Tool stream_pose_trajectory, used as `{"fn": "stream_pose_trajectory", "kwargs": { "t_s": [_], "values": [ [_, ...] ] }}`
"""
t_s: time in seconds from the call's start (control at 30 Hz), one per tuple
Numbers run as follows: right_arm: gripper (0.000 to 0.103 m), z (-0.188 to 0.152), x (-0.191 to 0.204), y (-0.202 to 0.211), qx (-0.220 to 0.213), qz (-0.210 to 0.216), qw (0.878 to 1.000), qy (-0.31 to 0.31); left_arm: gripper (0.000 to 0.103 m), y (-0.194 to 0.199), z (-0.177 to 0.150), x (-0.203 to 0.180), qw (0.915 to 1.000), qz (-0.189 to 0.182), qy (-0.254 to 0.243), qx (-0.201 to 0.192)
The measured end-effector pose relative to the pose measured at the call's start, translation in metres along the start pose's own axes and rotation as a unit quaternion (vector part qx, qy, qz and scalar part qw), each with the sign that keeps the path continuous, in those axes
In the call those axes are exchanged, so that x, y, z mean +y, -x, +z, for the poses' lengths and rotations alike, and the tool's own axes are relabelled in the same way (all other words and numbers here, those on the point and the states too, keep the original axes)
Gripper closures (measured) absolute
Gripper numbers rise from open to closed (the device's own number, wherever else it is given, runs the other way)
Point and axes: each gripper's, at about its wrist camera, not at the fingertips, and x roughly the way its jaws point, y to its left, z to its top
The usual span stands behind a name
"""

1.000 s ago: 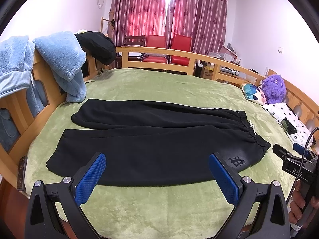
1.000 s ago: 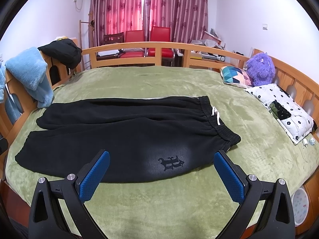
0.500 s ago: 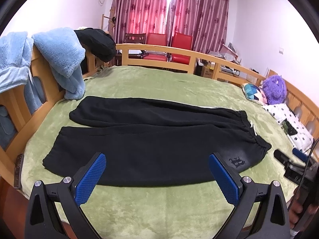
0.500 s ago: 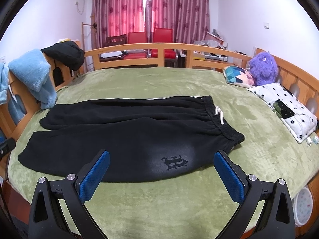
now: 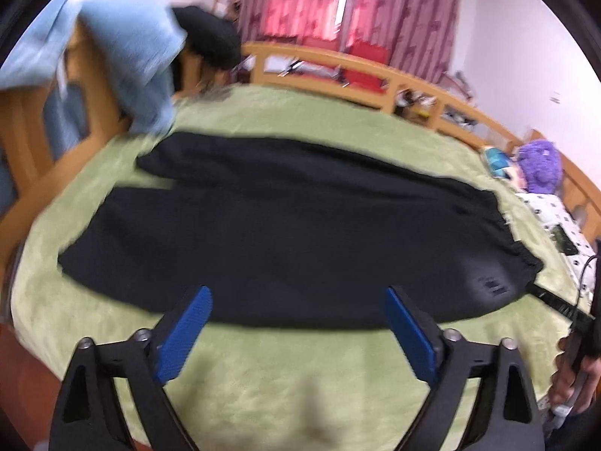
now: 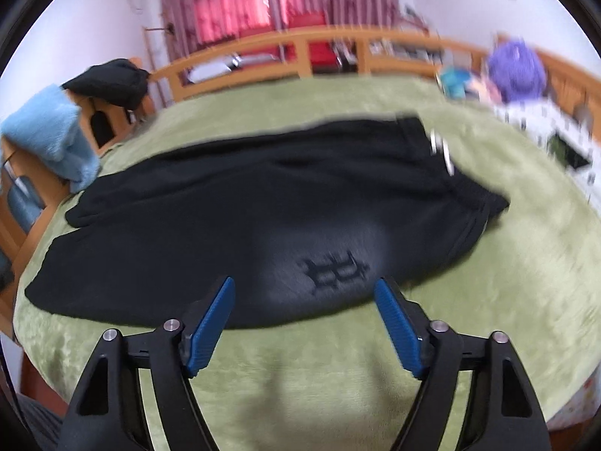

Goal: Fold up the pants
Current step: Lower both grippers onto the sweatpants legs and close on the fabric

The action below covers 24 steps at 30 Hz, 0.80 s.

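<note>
Black pants point(image 5: 285, 233) lie flat on the green bed point(image 6: 507, 282), larger in both views than a second ago. Left gripper point(image 5: 296, 323) and right gripper point(image 6: 304, 315) have just been closing, fingers still spread, nothing between them. Only the left view shows the other hand point(image 5: 574, 376)
</note>
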Motion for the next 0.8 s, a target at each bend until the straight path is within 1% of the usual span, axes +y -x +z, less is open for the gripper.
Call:
{"fn": "stream_pose_trajectory", "kwargs": {
  "t_s": [0.03, 0.1, 0.13, 0.17, 0.27, 0.33, 0.37, 0.43, 0.47, 0.53, 0.7, 0.8],
  "values": [
    [0.038, -0.002, -0.008, -0.009, 0.006, -0.002, 1.0, -0.009, 0.019, -0.009, -0.008, 0.011, 0.9998, 0.007, 0.014, 0.012],
    [0.038, -0.008, -0.026, -0.025, 0.011, -0.019, 0.999, -0.032, 0.02, -0.026, -0.019, 0.032, 0.9984, 0.016, 0.037, 0.039],
    [0.038, -0.012, -0.035, -0.031, 0.012, -0.028, 0.999, -0.043, 0.024, -0.031, -0.022, 0.04, 0.9978, 0.018, 0.045, 0.046],
    [0.038, -0.015, -0.042, -0.038, 0.016, -0.034, 0.998, -0.053, 0.025, -0.038, -0.025, 0.049, 0.9968, 0.025, 0.054, 0.052],
    [0.038, -0.023, -0.06, -0.053, 0.032, -0.049, 0.995, -0.083, 0.025, -0.051, -0.027, 0.074, 0.9959, 0.037, 0.067, 0.048],
    [0.038, -0.025, -0.068, -0.061, 0.035, -0.051, 0.993, -0.102, 0.025, -0.065, -0.026, 0.091, 0.9935, 0.052, 0.084, 0.058],
    [0.038, -0.025, -0.071, -0.062, 0.035, -0.05, 0.992, -0.109, 0.025, -0.071, -0.026, 0.098, 0.9918, 0.05, 0.1, 0.062],
    [0.036, -0.021, -0.075, -0.067, 0.033, -0.042, 0.991, -0.126, 0.025, -0.082, -0.024, 0.113, 0.9882, 0.035, 0.134, 0.065],
    [0.033, -0.02, -0.076, -0.068, 0.032, -0.04, 0.99, -0.13, 0.025, -0.088, -0.023, 0.12, 0.9861, 0.029, 0.15, 0.066],
    [0.032, -0.016, -0.077, -0.073, 0.029, -0.037, 0.99, -0.136, 0.025, -0.099, -0.018, 0.13, 0.9848, 0.023, 0.16, 0.063],
    [0.031, 0.002, -0.086, -0.083, 0.01, -0.027, 0.989, -0.147, 0.025, -0.12, -0.004, 0.135, 0.9845, 0.019, 0.165, 0.057],
    [0.031, 0.016, -0.087, -0.095, 0.019, -0.021, 0.988, -0.151, 0.025, -0.126, 0.001, 0.13, 0.9847, 0.022, 0.164, 0.056]
  ]
}}
